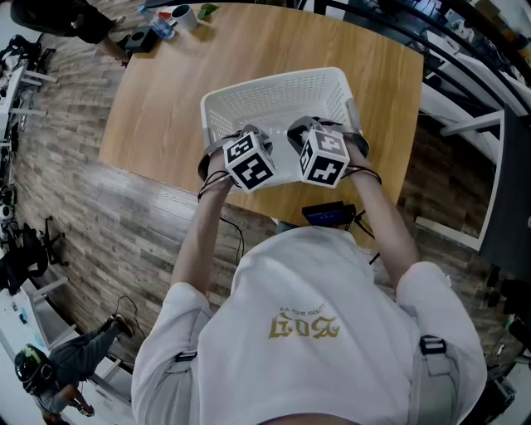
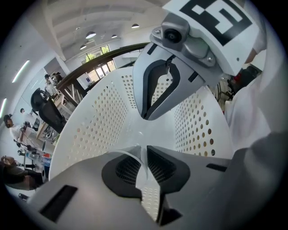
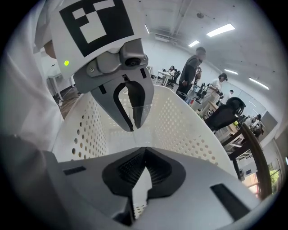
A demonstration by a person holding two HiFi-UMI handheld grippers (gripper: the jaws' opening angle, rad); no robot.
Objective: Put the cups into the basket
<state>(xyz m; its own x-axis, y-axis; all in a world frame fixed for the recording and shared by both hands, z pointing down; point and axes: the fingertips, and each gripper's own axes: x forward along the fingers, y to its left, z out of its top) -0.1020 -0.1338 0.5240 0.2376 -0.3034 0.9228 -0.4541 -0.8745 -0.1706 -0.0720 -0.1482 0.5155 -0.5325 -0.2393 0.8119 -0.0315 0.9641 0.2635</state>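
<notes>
A white perforated basket point(image 1: 274, 87) stands on the wooden table point(image 1: 166, 100). Both grippers hang over its near end, jaws pointing down into it; in the head view only their marker cubes show, the left point(image 1: 249, 160) and the right point(image 1: 323, 156). My left gripper point(image 2: 145, 149) is shut on the thin rim of a clear plastic cup point(image 2: 129, 155), which also shows faintly between its fingers in the right gripper view point(image 3: 135, 109). My right gripper point(image 3: 144, 150) is shut with nothing in it. The two grippers face each other closely inside the basket's walls point(image 2: 103, 121).
A mug point(image 1: 182, 15) and a dark item point(image 1: 141, 37) lie at the table's far left corner. A black device point(image 1: 330, 214) sits at the near edge by the person's body. Several people and office chairs are in the room beyond.
</notes>
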